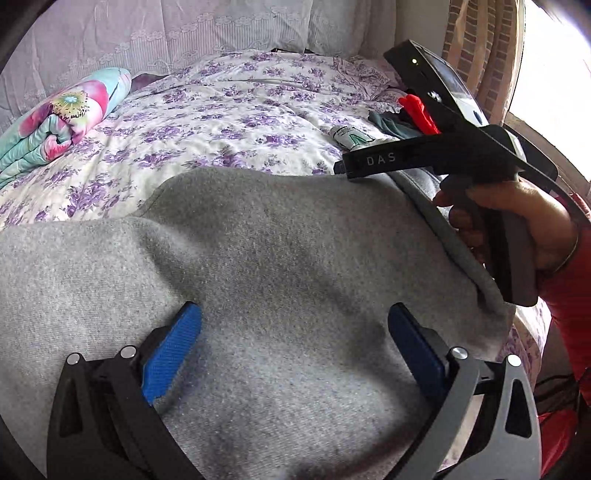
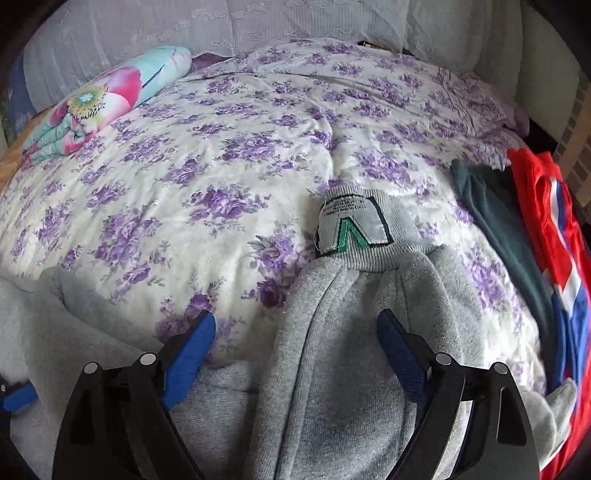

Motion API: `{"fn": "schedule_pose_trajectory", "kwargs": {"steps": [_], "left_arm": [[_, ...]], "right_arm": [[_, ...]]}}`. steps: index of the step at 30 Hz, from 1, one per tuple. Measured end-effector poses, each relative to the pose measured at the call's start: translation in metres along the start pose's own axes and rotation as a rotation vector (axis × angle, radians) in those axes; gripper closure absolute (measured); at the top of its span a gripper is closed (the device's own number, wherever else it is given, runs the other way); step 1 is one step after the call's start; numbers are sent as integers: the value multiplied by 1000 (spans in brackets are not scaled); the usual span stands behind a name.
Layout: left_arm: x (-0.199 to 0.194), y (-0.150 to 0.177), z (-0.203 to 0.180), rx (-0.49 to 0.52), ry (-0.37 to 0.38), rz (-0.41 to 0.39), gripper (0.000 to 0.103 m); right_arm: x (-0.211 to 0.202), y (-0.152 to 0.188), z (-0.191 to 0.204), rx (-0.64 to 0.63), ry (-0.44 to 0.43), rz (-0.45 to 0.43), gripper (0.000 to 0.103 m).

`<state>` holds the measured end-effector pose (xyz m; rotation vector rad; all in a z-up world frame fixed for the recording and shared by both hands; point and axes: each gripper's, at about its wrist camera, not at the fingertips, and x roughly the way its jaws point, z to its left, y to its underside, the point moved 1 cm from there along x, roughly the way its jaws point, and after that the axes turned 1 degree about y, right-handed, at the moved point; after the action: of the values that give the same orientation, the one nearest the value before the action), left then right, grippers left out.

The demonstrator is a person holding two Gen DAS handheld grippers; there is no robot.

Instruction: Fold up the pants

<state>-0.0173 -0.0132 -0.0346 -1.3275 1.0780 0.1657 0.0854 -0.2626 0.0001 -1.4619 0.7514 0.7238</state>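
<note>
Grey sweatpants (image 1: 280, 266) lie on the flowered bed. In the left wrist view my left gripper (image 1: 295, 336) is open, its blue pads just above the broad grey cloth, holding nothing. The right gripper's black body (image 1: 424, 155) shows at the right, held in a hand. In the right wrist view my right gripper (image 2: 295, 347) is open over the waistband end of the pants (image 2: 354, 332), where a white label with a green mark (image 2: 351, 229) faces up. More grey cloth (image 2: 66, 317) lies at the lower left.
The bed carries a white cover with purple flowers (image 2: 229, 155). A folded turquoise and pink blanket (image 2: 107, 99) lies at the far left. A dark green garment (image 2: 498, 221) and a red, white and blue garment (image 2: 550, 251) lie along the right edge. Pillows (image 2: 332, 22) stand at the back.
</note>
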Motion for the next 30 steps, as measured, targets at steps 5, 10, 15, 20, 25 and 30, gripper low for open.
{"fn": "schedule_pose_trajectory", "kwargs": {"steps": [5,10,15,20,25,30], "left_arm": [[0,1,0,-1,1,-1,4],[-1,1,-1,-2,3,-2,4],[-1,1,-1,-3,4,-2,4],[-1,1,-1,-1,2,-2,4],[-1,1,-1,-1,3,-2,4],[-2,1,0,-5,10,-4,4]], "right_arm": [[-7,4,-6,-27,-69,-40,89],[-81,30,-56,104,-181,-244,96],[-159,118,-170,485,-214,-343,96],[-142,196,-228,733,-120,-185,90],[-142,185,-228,764,-212,-286,63],[-118,171,-215,724,-300,-233,64]]}}
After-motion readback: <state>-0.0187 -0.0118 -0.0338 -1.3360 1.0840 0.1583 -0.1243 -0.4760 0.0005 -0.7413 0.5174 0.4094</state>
